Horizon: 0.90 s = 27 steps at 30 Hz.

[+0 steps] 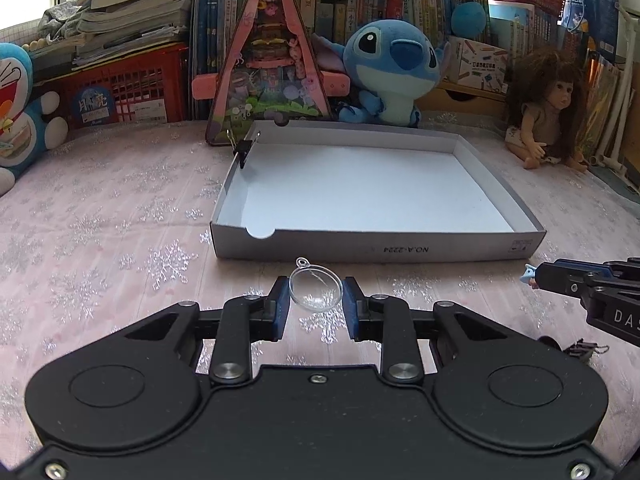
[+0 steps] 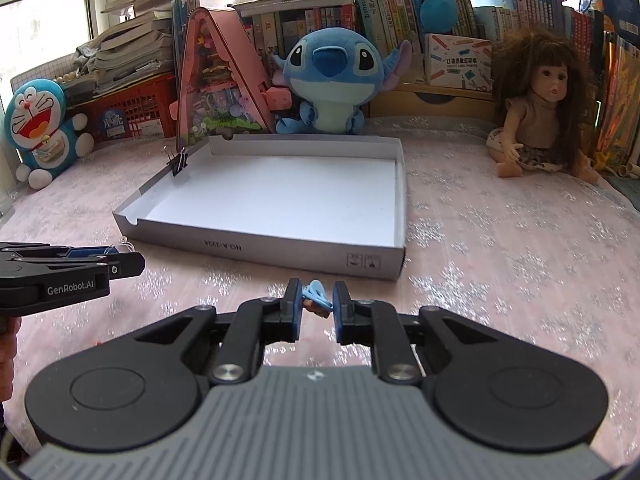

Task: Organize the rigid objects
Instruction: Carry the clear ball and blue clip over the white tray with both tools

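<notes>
While both claws hang just above the pink snowflake tablecloth (image 1: 100,216), each has something pinched between its blue pads. Nearest in the left wrist view, the left claw (image 1: 316,304) is nearly closed on a clear plastic half-sphere (image 1: 316,289) with a small loop at its top. In the right wrist view, the right claw (image 2: 316,308) is closed tight on a small blue figurine (image 2: 317,298). Just beyond both stands a shallow grey cardboard tray (image 1: 376,246) on the table, its white floor bare, with a black binder clip (image 1: 243,148) clamped upright on its left wall. Behind the tray lean a pink triangular toy case (image 1: 268,76) and a blue plush (image 1: 390,68); a long-haired doll (image 1: 550,112) sits off to the right, against crowded bookshelves (image 1: 340,8).
</notes>
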Available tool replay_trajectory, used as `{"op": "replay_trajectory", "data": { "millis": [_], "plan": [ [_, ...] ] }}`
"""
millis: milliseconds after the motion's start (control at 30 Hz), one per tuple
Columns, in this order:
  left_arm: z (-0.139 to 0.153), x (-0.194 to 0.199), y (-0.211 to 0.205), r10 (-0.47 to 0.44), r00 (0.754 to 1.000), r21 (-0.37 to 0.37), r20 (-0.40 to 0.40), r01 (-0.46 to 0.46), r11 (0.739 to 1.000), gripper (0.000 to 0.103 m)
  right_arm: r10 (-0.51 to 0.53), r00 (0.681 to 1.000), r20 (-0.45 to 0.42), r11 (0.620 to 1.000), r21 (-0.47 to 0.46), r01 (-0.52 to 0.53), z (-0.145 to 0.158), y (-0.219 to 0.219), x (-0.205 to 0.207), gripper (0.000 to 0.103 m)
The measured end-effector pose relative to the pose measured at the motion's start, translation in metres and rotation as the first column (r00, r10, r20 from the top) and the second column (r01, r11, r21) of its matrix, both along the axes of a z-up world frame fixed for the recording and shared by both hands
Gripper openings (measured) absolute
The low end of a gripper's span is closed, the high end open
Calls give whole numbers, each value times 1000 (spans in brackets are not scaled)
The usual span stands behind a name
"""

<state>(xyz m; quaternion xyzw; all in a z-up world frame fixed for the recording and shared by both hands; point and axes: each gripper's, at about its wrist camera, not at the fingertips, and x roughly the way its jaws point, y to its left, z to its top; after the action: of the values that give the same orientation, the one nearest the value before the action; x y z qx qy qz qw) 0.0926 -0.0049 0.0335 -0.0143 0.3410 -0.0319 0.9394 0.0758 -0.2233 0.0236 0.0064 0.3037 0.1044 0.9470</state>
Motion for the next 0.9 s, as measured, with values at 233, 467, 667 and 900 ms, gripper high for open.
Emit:
{"op": "replay_trajectory", "data": {
  "millis": [233, 467, 667, 900],
  "plan": [
    [2, 12, 2, 14, 1000, -2, -7, -14, 1000, 26, 2, 1000, -2, 1000, -5, -2, 2, 4, 12, 20],
    [5, 25, 2, 13, 1000, -11, -8, -13, 1000, 26, 6, 1000, 3, 1000, -1, -6, 4, 5, 23, 20],
    [17, 51, 13, 13, 1000, -74, -12, -14, 997, 26, 10, 1000, 8, 1000, -19, -10, 10, 7, 41, 20],
    [20, 92, 11, 28, 999, -70, -19, -29, 997, 26, 3, 1000, 19, 998, -55, -2, 18, 15, 74, 20]
  ]
}}
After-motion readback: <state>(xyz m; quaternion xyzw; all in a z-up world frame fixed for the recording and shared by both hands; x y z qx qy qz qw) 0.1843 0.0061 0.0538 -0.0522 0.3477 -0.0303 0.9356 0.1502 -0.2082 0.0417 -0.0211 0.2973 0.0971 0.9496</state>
